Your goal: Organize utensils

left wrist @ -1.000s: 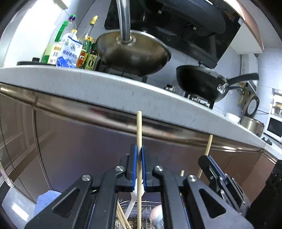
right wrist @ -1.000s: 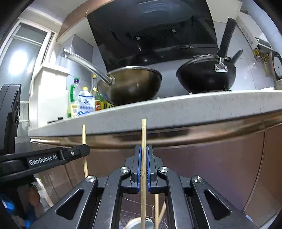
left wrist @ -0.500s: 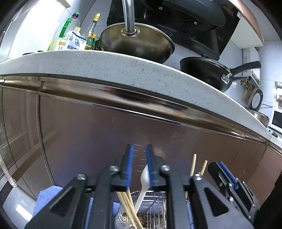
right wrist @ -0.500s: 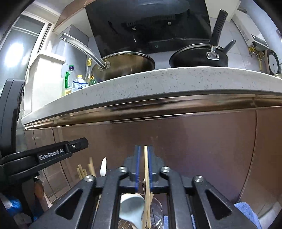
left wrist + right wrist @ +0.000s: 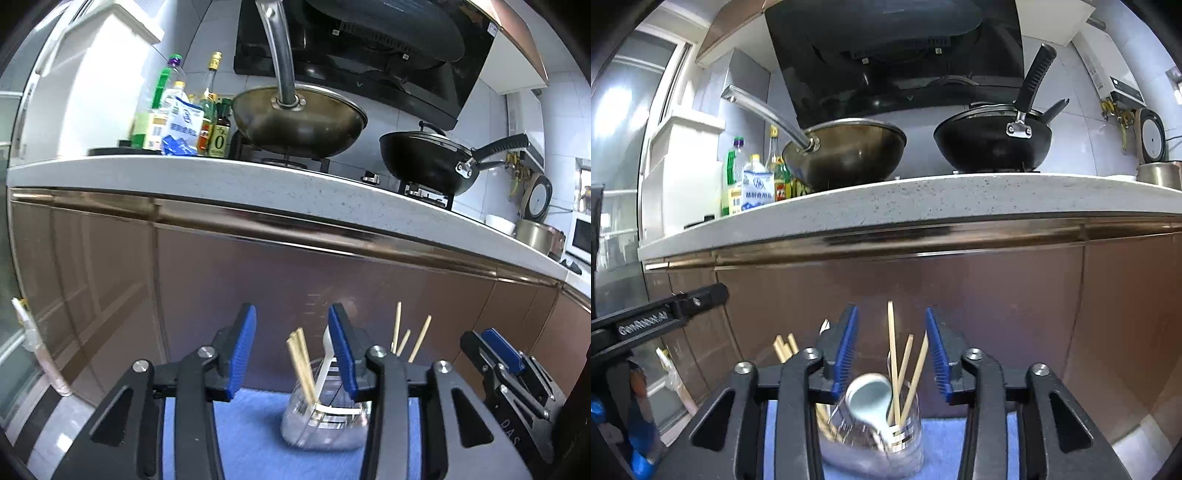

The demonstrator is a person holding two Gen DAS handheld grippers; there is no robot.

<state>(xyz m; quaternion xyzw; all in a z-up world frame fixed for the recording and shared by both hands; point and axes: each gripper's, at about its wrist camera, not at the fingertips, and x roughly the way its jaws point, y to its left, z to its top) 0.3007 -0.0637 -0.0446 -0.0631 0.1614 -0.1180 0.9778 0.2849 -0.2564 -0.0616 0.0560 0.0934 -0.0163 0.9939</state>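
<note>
Blue-padded jaws stood apart on both sides, nothing held. My left gripper [image 5: 291, 347] framed a bundle of chopsticks [image 5: 303, 365] standing in a clear glass jar [image 5: 325, 417]; my right gripper [image 5: 890, 350] framed three more chopsticks [image 5: 899, 369] and a pale ceramic spoon [image 5: 868, 398] in a second glass container [image 5: 882, 439]. Both containers sat on a blue mat [image 5: 251, 435] in front of the brown cabinet front [image 5: 258, 288]. I judged the drop-in step done for this pair. Next move as I read it: lift both grippers straight up clear of the stick tips, then find whatever utensils remain; none showed outside the jars.
</note>
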